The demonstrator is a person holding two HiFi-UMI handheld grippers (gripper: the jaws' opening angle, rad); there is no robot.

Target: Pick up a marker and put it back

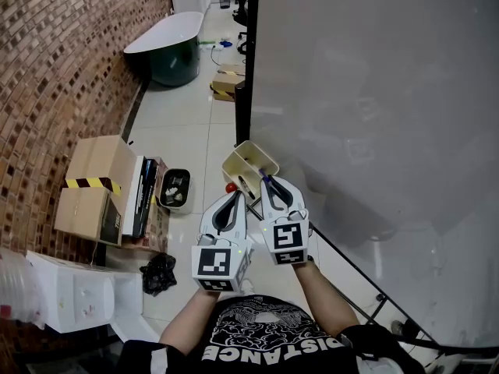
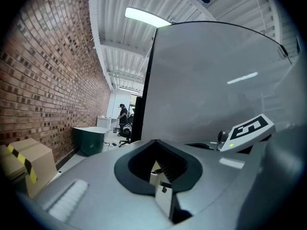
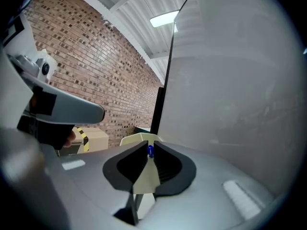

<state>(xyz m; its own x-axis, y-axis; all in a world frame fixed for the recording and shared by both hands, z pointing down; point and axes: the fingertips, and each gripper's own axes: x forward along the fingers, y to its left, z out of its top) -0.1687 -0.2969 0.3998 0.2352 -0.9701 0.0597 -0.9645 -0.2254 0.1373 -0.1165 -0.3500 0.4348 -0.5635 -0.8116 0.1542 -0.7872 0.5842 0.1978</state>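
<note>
Right tool (image 1: pixel 267 182) gripped a blue-capped marker (image 3: pixel 150 151) at the near rim of the cream plastic tray (image 1: pixel 236 153) while the left tool (image 2: pixel 156 143) was closed on nothing, so picking looked done and returning remained.

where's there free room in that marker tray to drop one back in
The cream tray's far end, by the black board frame, looks bare. Its near end is crowded: a dark marker, a small red item, the right gripper shut on a blue marker, and the left gripper close beside it.
</note>
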